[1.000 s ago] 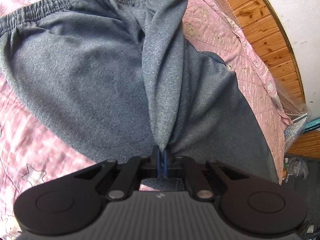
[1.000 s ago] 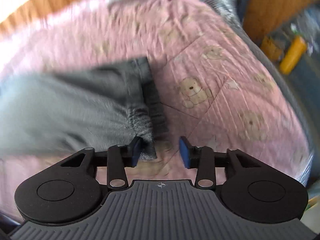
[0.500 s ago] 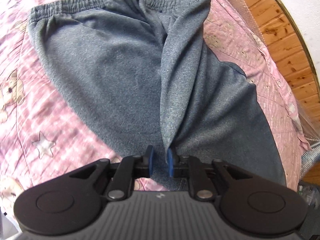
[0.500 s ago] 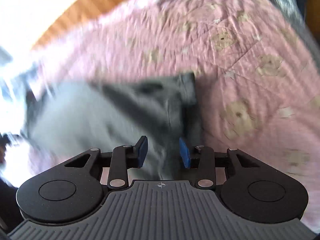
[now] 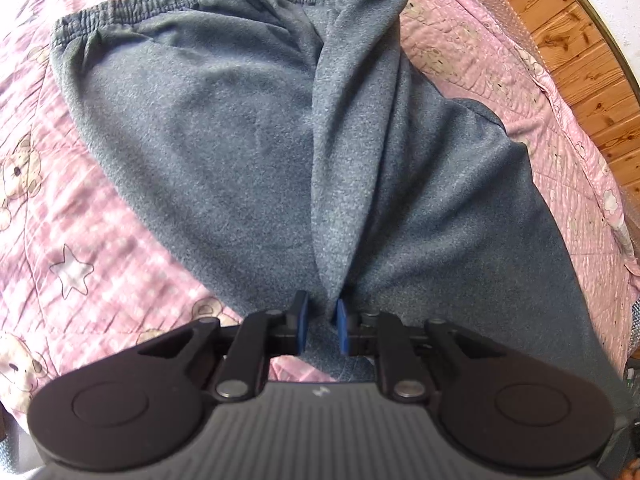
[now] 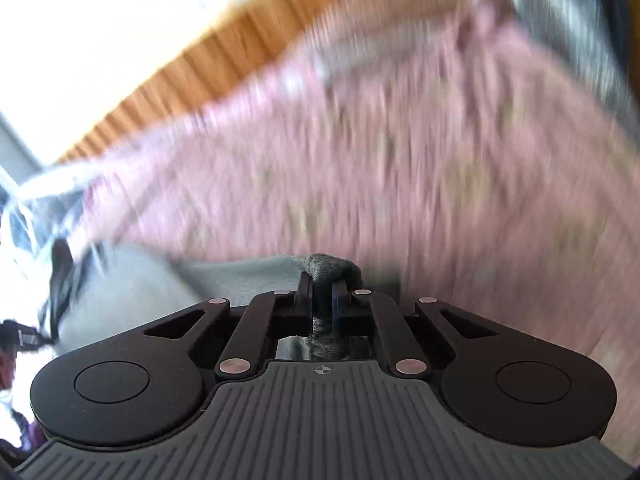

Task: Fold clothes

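Your left gripper (image 5: 320,326) has just been opening, its jaws released around a trousers (image 5: 256,152) fold on the bed (image 5: 72,240); your right gripper (image 6: 322,300) has clenched another bunch, ready to fold.

Grey fleece sweatpants (image 5: 224,152) spread out on a pink quilt.

The gathered elastic waistband (image 5: 160,4) is seen at the far end in the left wrist view, with the body of the garment laid fairly flat. A raised lengthwise ridge of cloth (image 5: 352,128) is drawn up along the middle, tapering to a point at the near end. In the blurred right wrist view, a bunched grey edge (image 6: 326,266) is seen pinched up from the fabric.
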A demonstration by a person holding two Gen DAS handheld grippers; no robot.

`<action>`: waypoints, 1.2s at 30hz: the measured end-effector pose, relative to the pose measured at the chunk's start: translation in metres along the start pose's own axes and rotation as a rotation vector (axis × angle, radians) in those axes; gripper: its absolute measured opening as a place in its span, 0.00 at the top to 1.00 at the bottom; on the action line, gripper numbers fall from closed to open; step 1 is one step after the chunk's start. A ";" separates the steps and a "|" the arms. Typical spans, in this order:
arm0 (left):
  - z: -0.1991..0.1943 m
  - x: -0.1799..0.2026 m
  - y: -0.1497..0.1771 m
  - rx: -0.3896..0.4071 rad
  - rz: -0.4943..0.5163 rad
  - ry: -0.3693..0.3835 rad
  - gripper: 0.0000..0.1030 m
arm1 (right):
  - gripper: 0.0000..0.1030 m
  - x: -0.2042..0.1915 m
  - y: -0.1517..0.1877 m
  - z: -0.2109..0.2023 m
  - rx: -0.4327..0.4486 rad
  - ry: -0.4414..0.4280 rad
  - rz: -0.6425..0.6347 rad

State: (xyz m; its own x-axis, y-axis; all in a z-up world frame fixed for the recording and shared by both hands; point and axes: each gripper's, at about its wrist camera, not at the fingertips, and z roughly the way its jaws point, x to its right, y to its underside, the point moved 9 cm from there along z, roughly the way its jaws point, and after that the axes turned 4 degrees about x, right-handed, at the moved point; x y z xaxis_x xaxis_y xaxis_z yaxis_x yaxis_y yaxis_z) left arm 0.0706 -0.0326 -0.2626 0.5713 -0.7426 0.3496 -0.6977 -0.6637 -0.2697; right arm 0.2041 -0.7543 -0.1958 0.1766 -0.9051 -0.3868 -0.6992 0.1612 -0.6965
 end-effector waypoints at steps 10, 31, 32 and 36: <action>0.001 -0.001 -0.003 0.029 -0.009 0.012 0.83 | 0.58 0.060 0.018 0.006 0.044 0.147 0.327; -0.038 -0.003 -0.003 0.098 0.035 0.043 0.51 | 0.81 0.000 0.087 -0.030 -0.065 0.042 0.197; -0.046 -0.003 -0.003 0.107 0.046 0.042 0.51 | 0.89 -0.002 0.084 -0.029 -0.079 0.027 0.166; -0.073 0.006 -0.016 0.175 0.091 0.011 0.51 | 0.92 -0.010 0.073 -0.036 -0.114 -0.039 0.089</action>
State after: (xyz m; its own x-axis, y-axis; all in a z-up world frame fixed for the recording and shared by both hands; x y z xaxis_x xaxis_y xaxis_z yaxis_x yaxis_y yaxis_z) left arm 0.0534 -0.0200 -0.1906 0.5037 -0.7998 0.3265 -0.6599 -0.6001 -0.4521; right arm 0.1266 -0.7478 -0.2213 0.1353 -0.8731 -0.4683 -0.7872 0.1923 -0.5860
